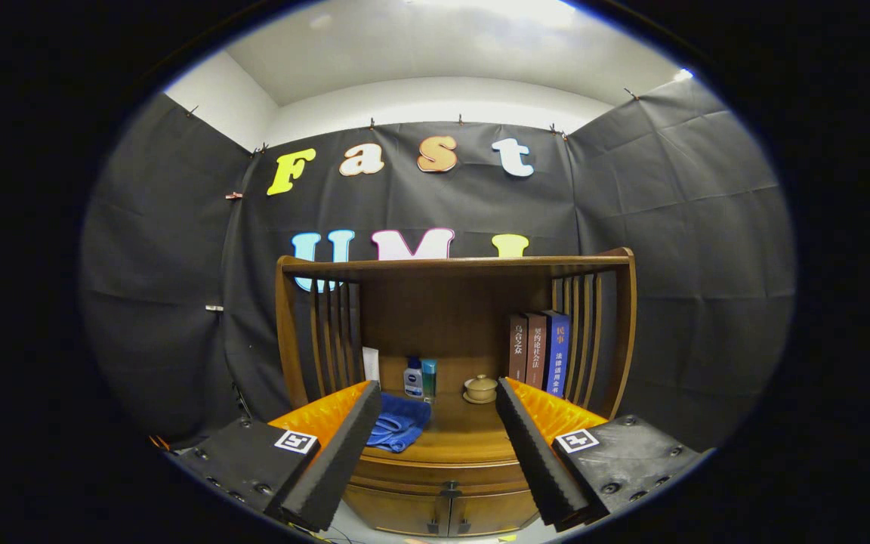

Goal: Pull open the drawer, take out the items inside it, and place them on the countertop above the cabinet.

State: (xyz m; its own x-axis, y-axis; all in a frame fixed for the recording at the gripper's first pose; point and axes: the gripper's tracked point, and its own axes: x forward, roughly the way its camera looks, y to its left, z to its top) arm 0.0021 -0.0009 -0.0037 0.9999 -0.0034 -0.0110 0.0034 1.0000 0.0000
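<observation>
Gripper view: the gripper (435, 453) hangs in front of a wooden cabinet (450, 302), its fingers (329, 468) spread wide apart with nothing between them. Beyond the fingers lies the countertop (465, 434), with slatted sides and a back panel. On it a blue cloth (399, 423) sits just beside the left finger, two small bottles (420, 378) stand at the back, a lidded cup (480, 389) on a saucer is right of them, and three upright books (541, 351) lean by the right slats. Below the countertop's front edge is the drawer (442, 476), closed, above two doors (442, 517)
</observation>
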